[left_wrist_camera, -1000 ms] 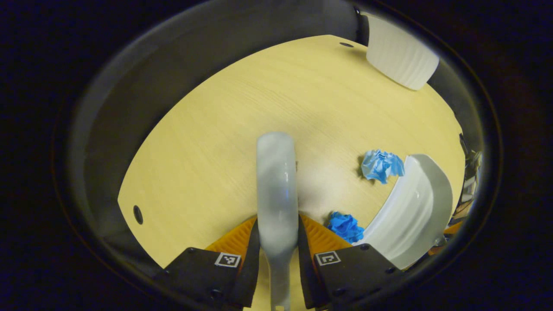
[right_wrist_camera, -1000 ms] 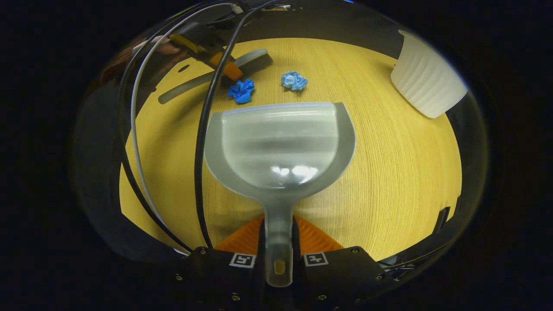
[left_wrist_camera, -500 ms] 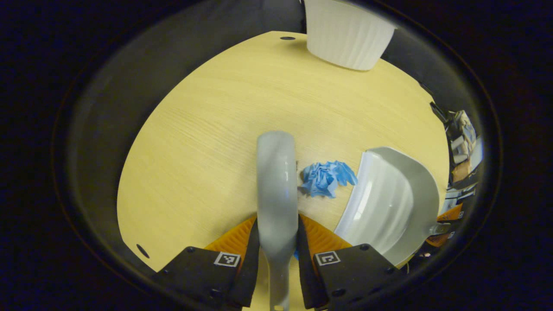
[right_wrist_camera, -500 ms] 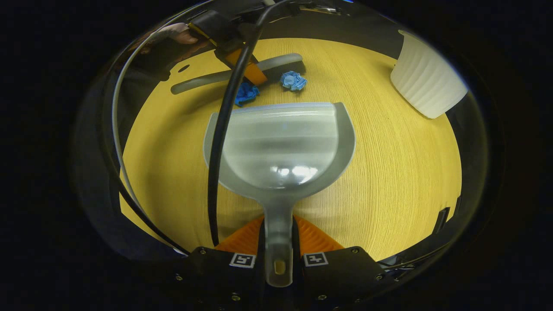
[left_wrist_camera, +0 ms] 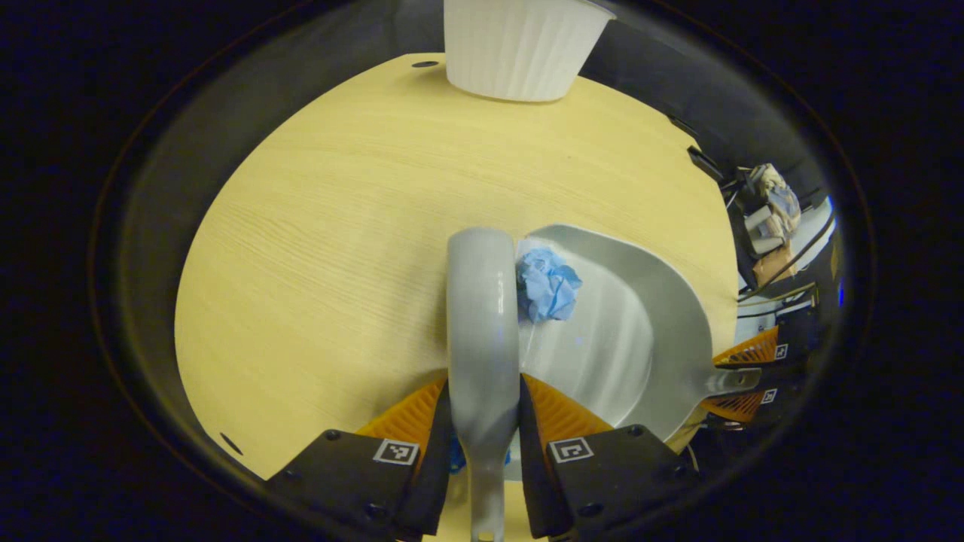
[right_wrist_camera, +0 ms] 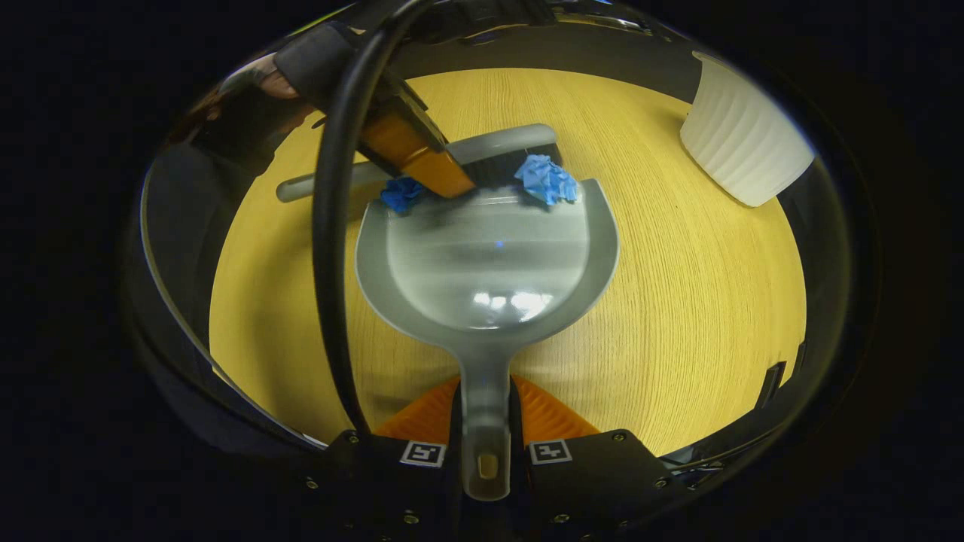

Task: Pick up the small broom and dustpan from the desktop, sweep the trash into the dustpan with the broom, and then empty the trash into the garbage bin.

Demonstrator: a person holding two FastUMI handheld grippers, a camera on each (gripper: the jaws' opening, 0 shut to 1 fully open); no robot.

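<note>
While the left gripper pinched the small broom by its grey handle, both fingers pressed against it from either side, the broom's head reached forward over the wooden worktop and sat along the front lip of the dustpan. In the left gripper view a light blue crumpled paper ball lay just inside the pan, touching the broom's side, and a darker blue scrap peeked out low between the fingers and the broom handle. The right gripper showed at the right edge of that view, holding the pan's handle.

From the right gripper view, the right gripper was closed on the dustpan's handle, both fingers pressing it, with the pan lying flat on the worktop and its open mouth facing away. The broom lay across that mouth, its dark bristles down. One light blue paper ball sat at the pan's front lip on the right, touching the bristles; a darker blue paper ball sat at the left corner of the lip, partly hidden by the left gripper. A black cable hung across the left side. The white ribbed garbage bin stood at the worktop's far right, well apart from the pan.
</note>
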